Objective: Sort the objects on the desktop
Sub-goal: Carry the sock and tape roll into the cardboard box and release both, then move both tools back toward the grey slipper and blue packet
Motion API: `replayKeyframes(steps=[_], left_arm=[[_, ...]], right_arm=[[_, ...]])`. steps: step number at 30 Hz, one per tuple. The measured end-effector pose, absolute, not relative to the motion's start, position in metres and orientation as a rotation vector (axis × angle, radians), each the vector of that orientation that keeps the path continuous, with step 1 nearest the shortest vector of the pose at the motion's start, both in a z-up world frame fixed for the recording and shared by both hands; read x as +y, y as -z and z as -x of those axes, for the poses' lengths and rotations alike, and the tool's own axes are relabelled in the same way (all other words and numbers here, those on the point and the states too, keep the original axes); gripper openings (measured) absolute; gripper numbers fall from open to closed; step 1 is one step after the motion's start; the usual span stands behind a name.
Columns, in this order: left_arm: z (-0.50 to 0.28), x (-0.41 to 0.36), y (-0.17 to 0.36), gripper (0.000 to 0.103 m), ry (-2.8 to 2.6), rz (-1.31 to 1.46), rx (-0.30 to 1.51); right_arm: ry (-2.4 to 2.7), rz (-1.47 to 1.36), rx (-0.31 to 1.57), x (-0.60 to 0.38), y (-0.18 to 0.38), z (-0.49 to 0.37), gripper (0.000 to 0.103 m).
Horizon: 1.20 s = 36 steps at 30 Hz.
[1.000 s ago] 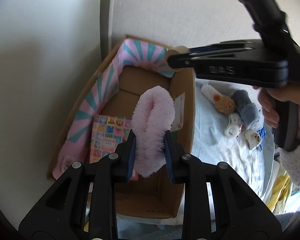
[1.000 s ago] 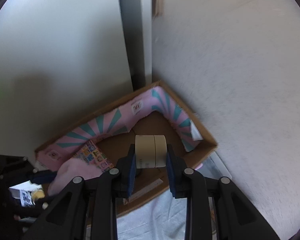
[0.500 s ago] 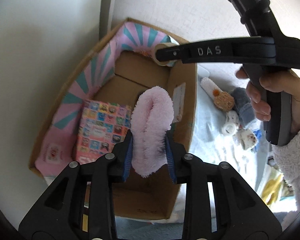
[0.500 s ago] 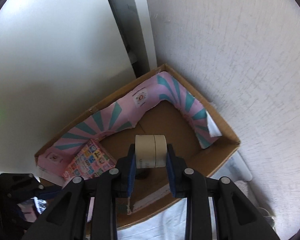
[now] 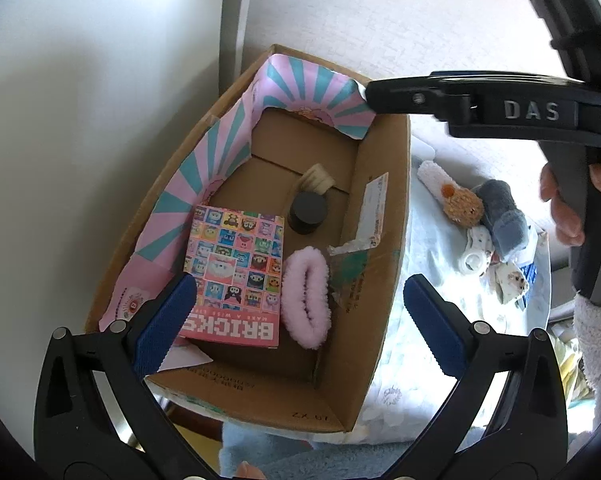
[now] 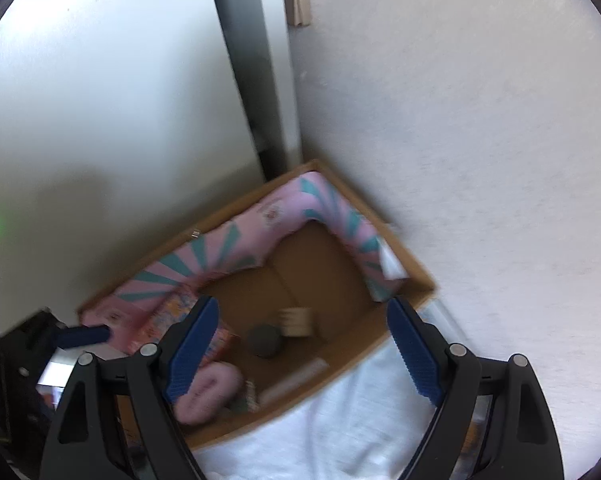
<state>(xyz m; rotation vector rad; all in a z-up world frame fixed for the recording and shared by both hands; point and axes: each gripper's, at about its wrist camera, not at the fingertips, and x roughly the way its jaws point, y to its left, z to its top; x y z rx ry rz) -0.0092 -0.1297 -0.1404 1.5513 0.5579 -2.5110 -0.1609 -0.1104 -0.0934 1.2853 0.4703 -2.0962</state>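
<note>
White walls corner the cardboard box; both grippers, left gripper and right gripper, opening, fingers empty. Tape roll on edge may roll into black jar.

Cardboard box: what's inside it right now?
Inside the cardboard box: BRICKS booklet, pink fluffy scrunchie, tape roll, dark round lid, striped pink liner. Under the booklet is hidden.
</note>
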Motion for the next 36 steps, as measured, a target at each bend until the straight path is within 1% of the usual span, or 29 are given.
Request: replayKeyframes(steps=[4, 10, 14, 18, 21, 23, 27, 30, 36], left_arm=[[0.005, -0.132, 0.132, 0.103, 2.527, -1.529, 0.553], [0.000, -0.133, 0.109, 0.103, 2.563, -1.492, 0.463], [-0.003, -0.132, 0.096, 0.103, 2.606, -1.477, 0.497], [-0.002, -0.126, 0.086, 0.103, 2.636, -1.428, 0.448], [-0.001, -0.122, 0.076, 0.103, 2.687, -1.396, 0.474], [0.004, -0.117, 0.071, 0.103, 2.705, -1.402, 0.478], [0.016, -0.105, 0.063, 0.103, 2.751, -1.408, 0.478], [0.025, -0.096, 0.059, 0.103, 2.771, -1.423, 0.487], [0.043, -0.065, 0.044, 0.103, 2.841, -1.428, 0.393]], right_arm=[[2.145, -1.271, 0.409, -0.094, 0.079, 0.158, 0.083], [2.251, -1.239, 0.427, -0.072, 0.061, 0.145, 0.083], [2.326, -1.192, 0.446, -0.058, 0.046, 0.129, 0.083], [2.331, -1.188, 0.411, -0.043, 0.035, 0.115, 0.083], [2.336, -1.203, 0.402, -0.027, 0.026, 0.106, 0.083], [2.347, -1.210, 0.398, -0.014, 0.020, 0.100, 0.083], [2.377, -1.216, 0.326, 0.020, 0.005, 0.089, 0.083], [2.441, -1.220, 0.333, 0.047, -0.002, 0.081, 0.083], [2.574, -1.252, 0.282, 0.115, -0.013, 0.068, 0.083]])
